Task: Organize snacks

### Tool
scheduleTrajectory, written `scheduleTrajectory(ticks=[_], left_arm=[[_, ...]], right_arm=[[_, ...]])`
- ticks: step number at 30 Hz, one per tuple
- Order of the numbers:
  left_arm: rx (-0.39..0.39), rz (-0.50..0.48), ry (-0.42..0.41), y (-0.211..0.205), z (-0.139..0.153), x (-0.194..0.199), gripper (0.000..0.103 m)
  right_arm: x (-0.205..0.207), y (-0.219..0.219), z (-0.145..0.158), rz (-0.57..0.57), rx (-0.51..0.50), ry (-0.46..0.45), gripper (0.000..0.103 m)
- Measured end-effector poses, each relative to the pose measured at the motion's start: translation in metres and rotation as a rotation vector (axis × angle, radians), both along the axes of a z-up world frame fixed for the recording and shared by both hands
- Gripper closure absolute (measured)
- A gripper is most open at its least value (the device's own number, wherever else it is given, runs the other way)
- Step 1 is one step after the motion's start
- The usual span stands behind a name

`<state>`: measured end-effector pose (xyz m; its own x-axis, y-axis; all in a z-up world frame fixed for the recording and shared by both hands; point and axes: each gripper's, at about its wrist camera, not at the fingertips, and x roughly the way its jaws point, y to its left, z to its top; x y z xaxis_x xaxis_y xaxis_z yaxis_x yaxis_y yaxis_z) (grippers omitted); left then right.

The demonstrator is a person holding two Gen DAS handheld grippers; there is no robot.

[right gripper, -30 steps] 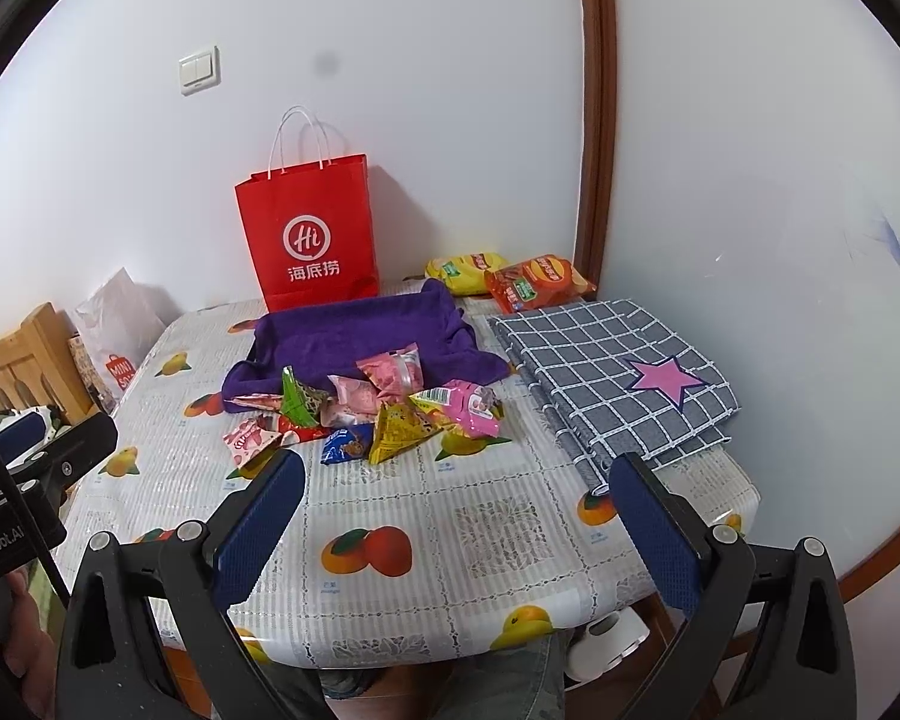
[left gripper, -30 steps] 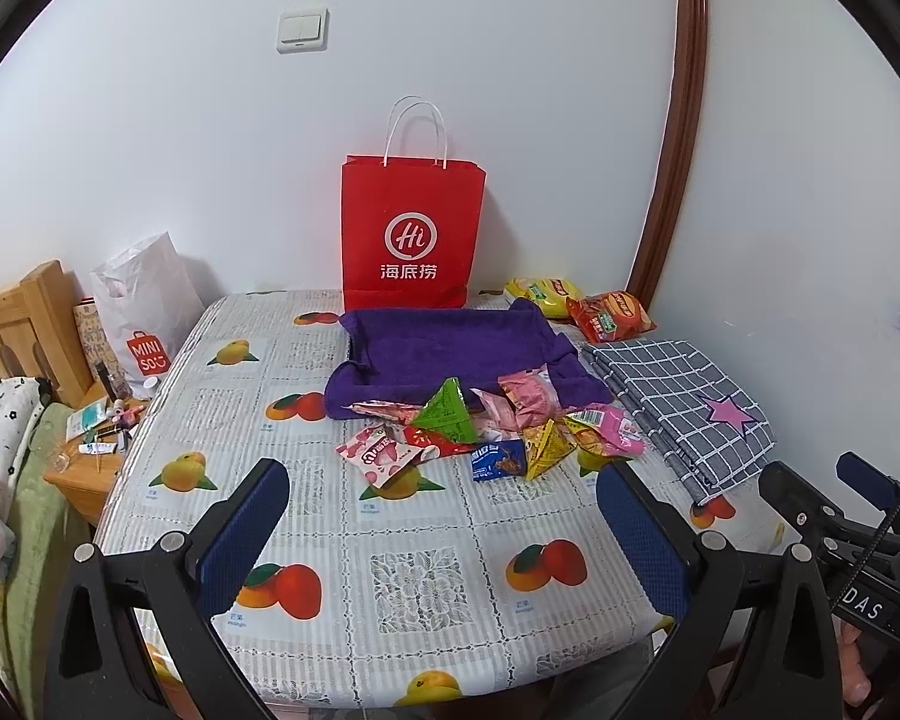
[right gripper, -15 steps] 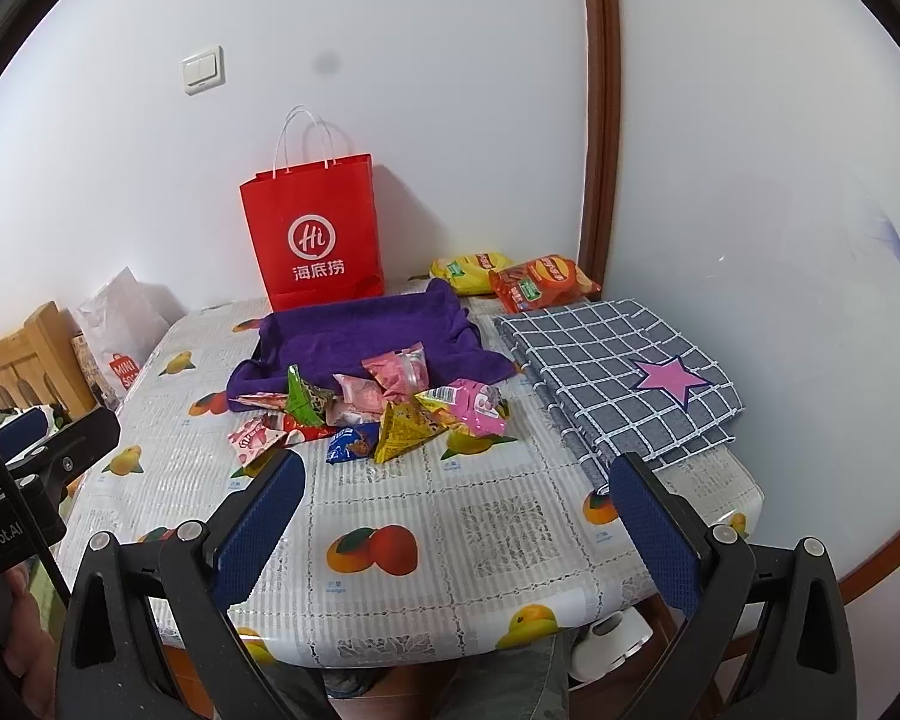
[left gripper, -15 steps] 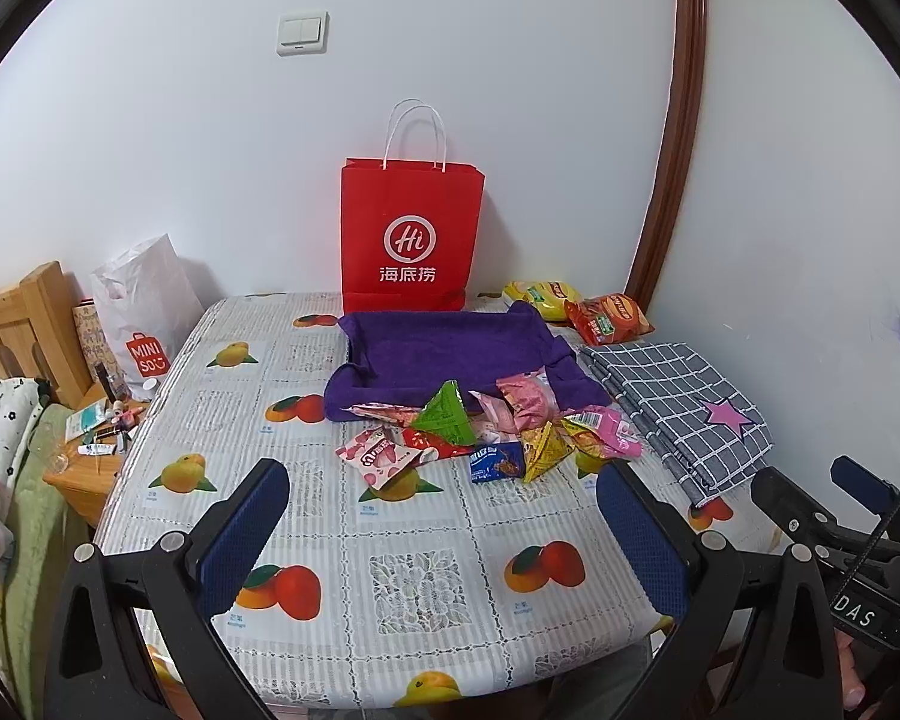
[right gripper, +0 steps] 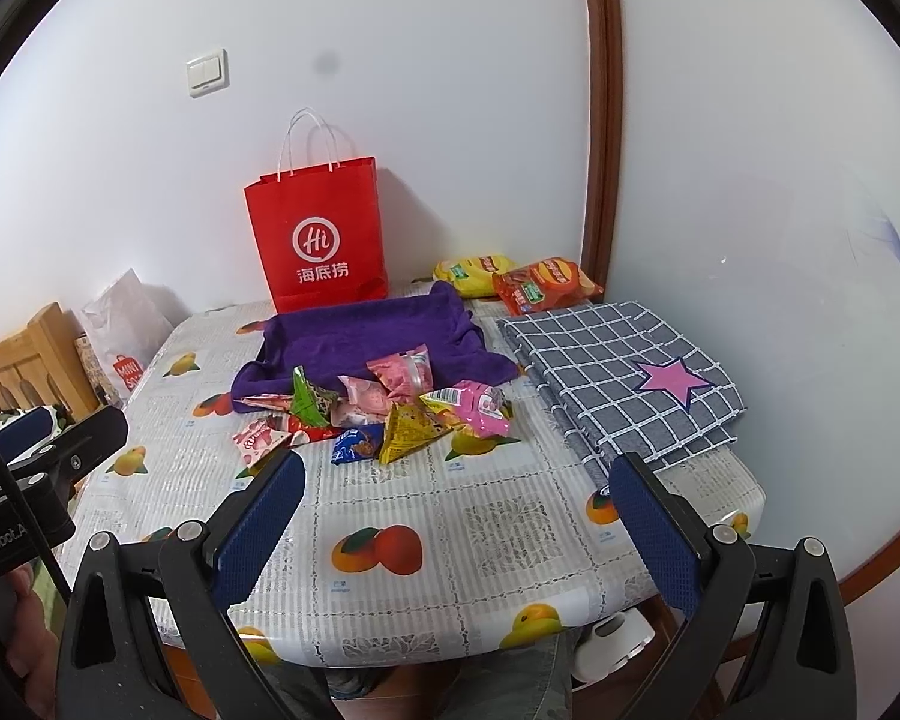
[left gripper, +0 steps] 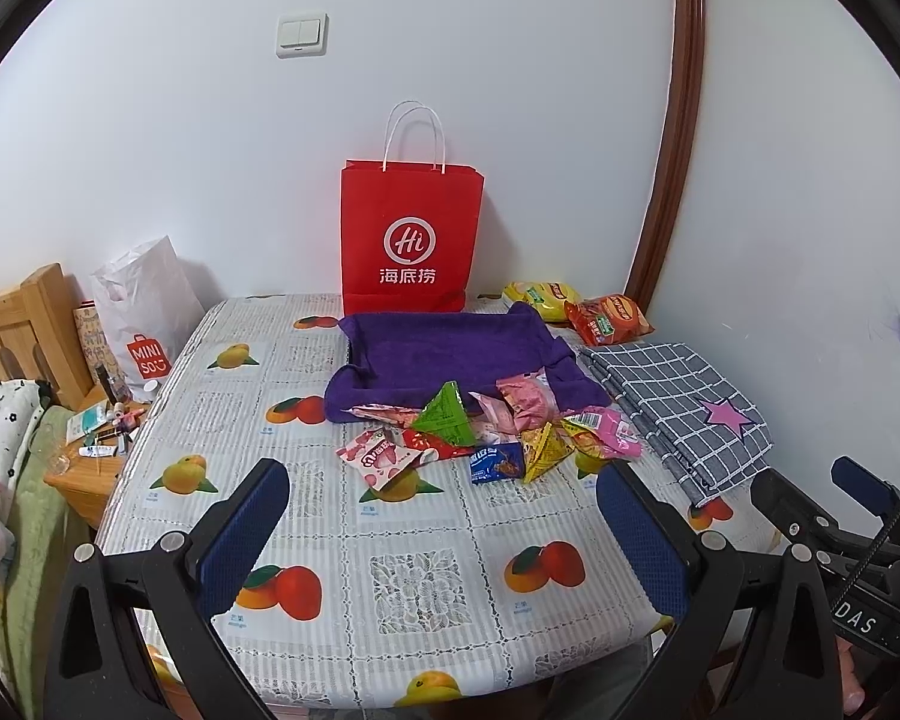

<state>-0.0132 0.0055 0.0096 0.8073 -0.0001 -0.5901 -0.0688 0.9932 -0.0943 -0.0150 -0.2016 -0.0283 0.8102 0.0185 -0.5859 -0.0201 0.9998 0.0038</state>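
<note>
My left gripper [left gripper: 441, 510] and right gripper [right gripper: 456, 498] both gape wide, holding nothing, short of the snack packets [left gripper: 486, 429] heaped against the purple towel tray [left gripper: 444, 354] mid-table. They look light, crinkly and slick — I'd pinch a sealed edge, probably the stiffest part. Since a second ago little has changed — the pile sits marginally nearer.

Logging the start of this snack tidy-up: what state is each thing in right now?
left gripper: open, empty
right gripper: open, empty
purple towel tray: empty inside
snack packets: heaped at the tray's front edge
red paper bag: upright
checked cloth: folded flat
</note>
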Motion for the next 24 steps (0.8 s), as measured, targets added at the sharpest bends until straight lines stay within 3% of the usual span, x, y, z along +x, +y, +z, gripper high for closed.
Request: scheduleTrajectory(ticks=[24], left_arm=[[-0.001, 0.000, -0.006, 0.0015, 0.0026, -0.0008, 0.000]], right_arm=[[-0.0045, 0.0086, 0.0013, 0.014, -0.006, -0.006, 0.003]])
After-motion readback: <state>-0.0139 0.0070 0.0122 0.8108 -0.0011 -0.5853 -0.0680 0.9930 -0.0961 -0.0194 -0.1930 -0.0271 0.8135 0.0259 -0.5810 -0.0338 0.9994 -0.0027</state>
